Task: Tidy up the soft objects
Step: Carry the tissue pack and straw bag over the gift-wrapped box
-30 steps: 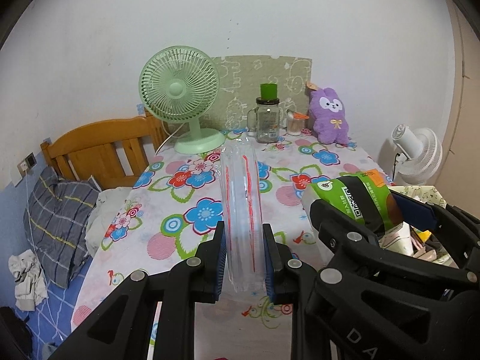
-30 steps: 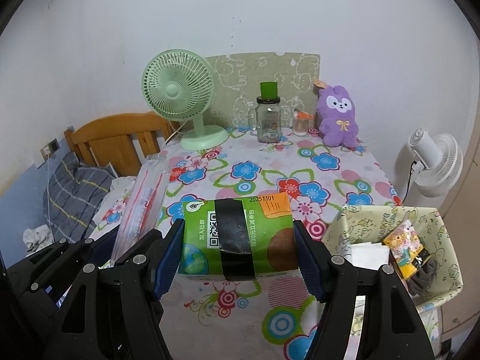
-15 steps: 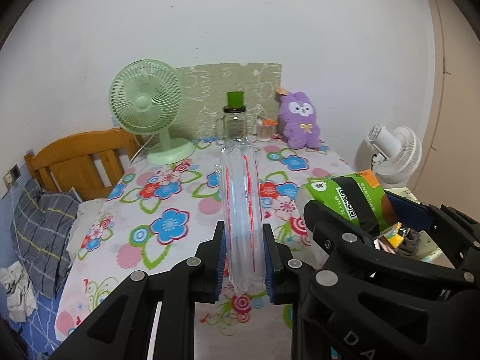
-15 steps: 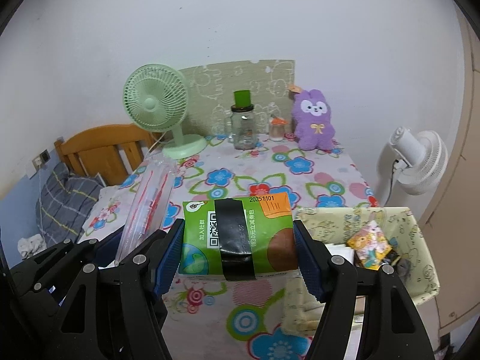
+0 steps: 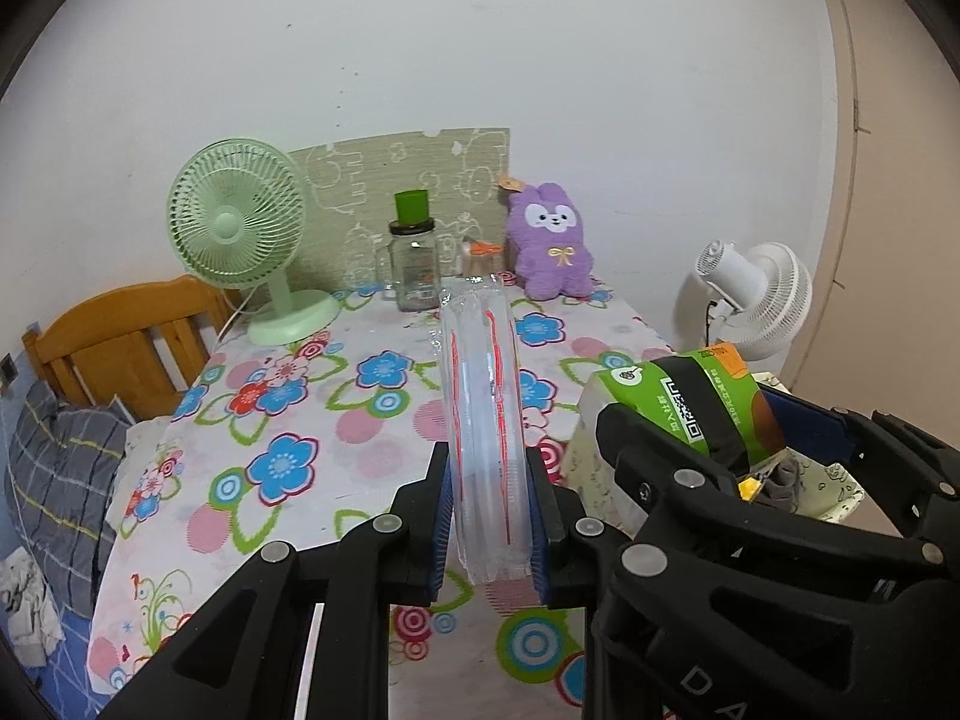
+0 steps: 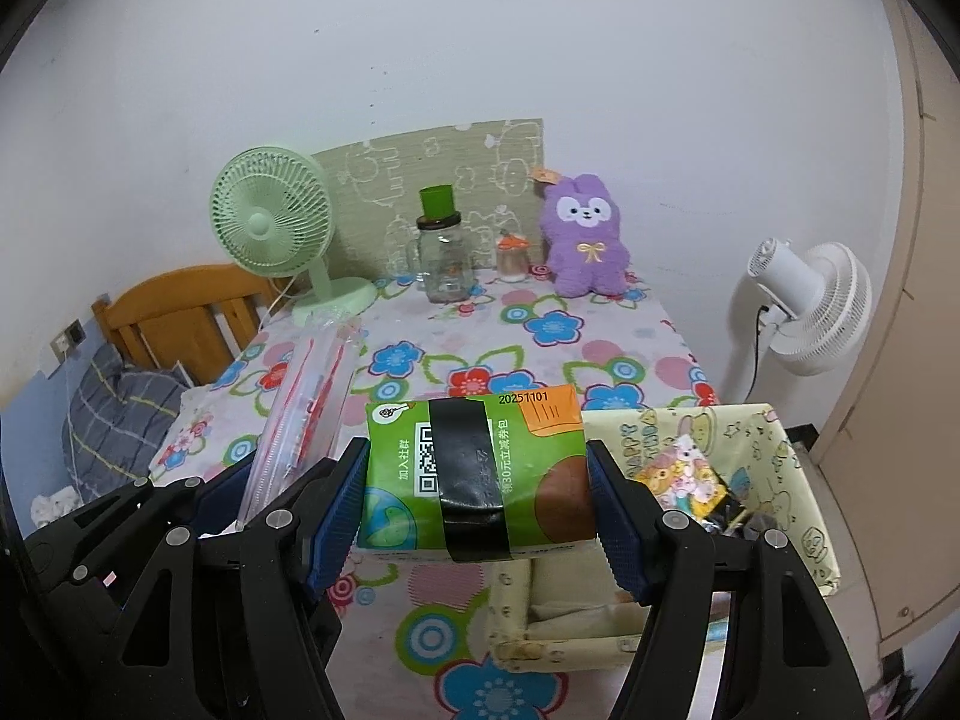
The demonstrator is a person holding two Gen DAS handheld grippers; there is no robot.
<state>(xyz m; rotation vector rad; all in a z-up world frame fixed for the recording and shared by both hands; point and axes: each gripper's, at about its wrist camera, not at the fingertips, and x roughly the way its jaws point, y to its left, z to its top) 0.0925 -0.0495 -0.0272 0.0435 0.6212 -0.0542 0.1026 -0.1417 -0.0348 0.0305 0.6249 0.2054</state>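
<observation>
A: Holding two things at once, is the person? I am seeing the left gripper pinching a clear plastic packet edge-on, its blue pads pressing on both flat sides.

B: Yes, and that narrow clamp is making sense: the packet is thin and floppy, so gripping it low across its faces is keeping it standing upright above the floral tablecloth instead of drooping.

A: And the right gripper?

B: Its jaws are standing much wider, squeezing the ends of a green tissue pack with a black band round the middle. The pack is soft, so taking it end to end is giving the pads something to bite on.

A: Where are both things sitting relative to the table?

B: Both are hanging in the air over the near edge, side by side, touching nothing but the pads. Just to the right, the yellow fabric basket is waiting beside the table, already holding a cartoon-printed packet and some darker things I cannot make out.

A: So the basket is the likely goal?

B: I am judging so. The purple plush rabbit is sitting at the back by the wall, next to the glass jar and the green fan, apparently not sorted yet.
</observation>
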